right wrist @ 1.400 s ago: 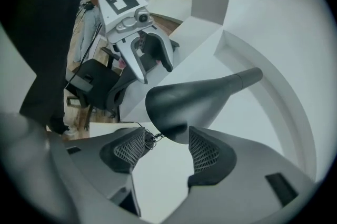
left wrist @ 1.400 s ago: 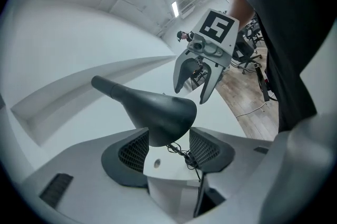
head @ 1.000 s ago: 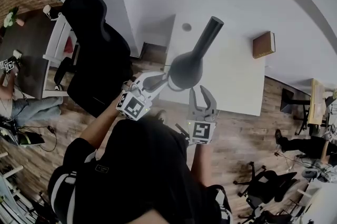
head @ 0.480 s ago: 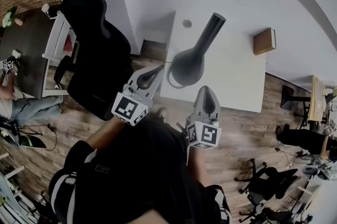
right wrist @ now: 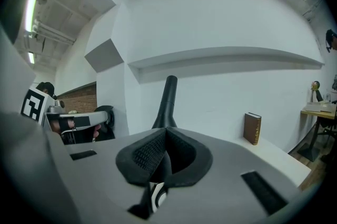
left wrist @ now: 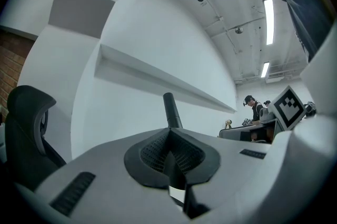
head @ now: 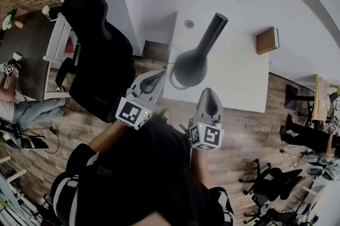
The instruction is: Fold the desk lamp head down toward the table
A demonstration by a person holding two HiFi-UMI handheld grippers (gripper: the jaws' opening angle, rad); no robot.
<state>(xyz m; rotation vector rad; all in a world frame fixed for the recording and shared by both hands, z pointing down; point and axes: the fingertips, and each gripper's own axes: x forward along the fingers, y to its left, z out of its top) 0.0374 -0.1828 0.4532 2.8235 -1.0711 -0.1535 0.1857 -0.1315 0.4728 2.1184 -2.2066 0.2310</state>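
Your left gripper point(head: 159, 75) and right gripper point(head: 209, 93) are both clenched shut on nothing, near the front edge of the white table point(head: 234, 76). The dark lamp point(head: 191, 63) stands just beyond them, a tube rising upright from a flared bottom. Whether its head is folded down can't be made out. The brown book point(head: 266, 40) shows no readable writing.

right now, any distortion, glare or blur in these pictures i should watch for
Head view: strong fisheye, the white table edges bow, colours look washed out, the lamp is sharp. Left gripper view: dark round vignette, the ceiling strip lights glare, the close jaws look soft. Right gripper view: same vignette, the wall shelf curves, the book is crisp.
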